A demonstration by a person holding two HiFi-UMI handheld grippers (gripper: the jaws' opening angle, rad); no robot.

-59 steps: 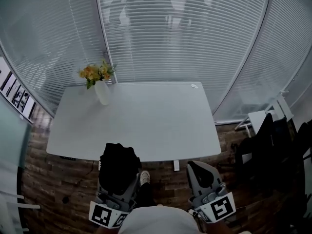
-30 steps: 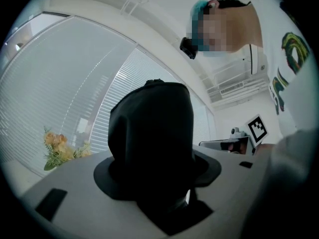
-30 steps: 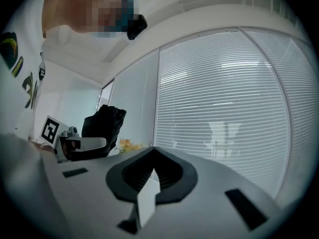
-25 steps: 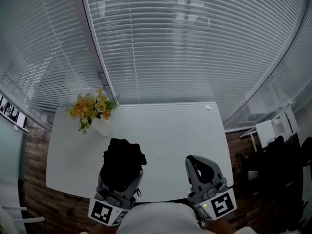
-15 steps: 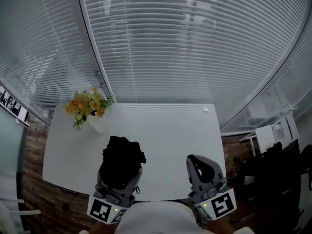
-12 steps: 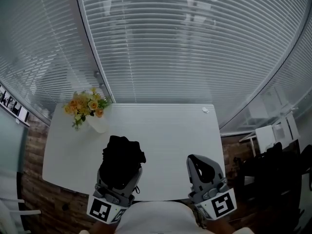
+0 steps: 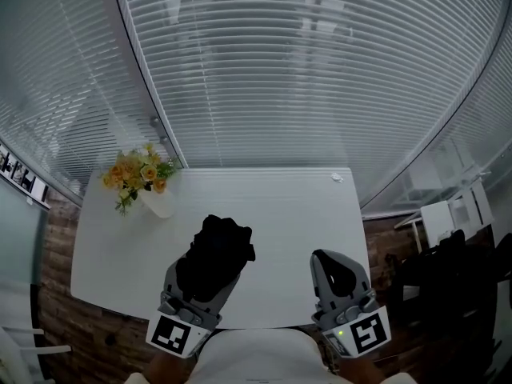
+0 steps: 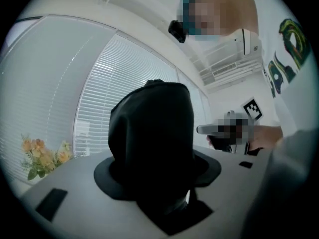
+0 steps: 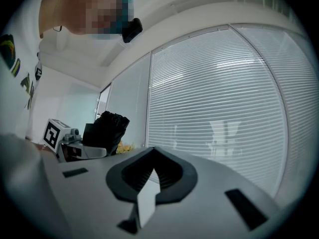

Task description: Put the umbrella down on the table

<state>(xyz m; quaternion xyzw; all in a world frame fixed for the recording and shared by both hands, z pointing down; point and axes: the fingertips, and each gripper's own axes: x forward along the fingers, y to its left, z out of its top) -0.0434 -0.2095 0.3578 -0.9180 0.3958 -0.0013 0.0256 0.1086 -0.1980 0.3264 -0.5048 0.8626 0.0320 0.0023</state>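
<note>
White slatted blinds (image 7: 304, 78) take up most of the head view, curving around behind everything. Below them is a plain white table (image 7: 280, 206) sitting on a wood-look floor (image 7: 64, 326).

Next biggest is the black folded umbrella (image 7: 216, 254). It's clamped in the left gripper (image 7: 210, 266), whose jaws are spread pretty wide around the bunched fabric. In the left gripper view the umbrella (image 8: 152, 148) fills the middle, sticking straight out from between the jaws. From the head view it sits over the near-left part of the table, but I honestly can't tell whether it's touching the top.

The right gripper (image 7: 336, 266) is off to the side, well apart from the umbrella, over the table's near-right edge. Nothing is in it, and its jaw tips look like they meet.

Smallest is a white vase (image 7: 158, 202) with yellow-orange flowers (image 7: 136, 176) at the far-left corner.
</note>
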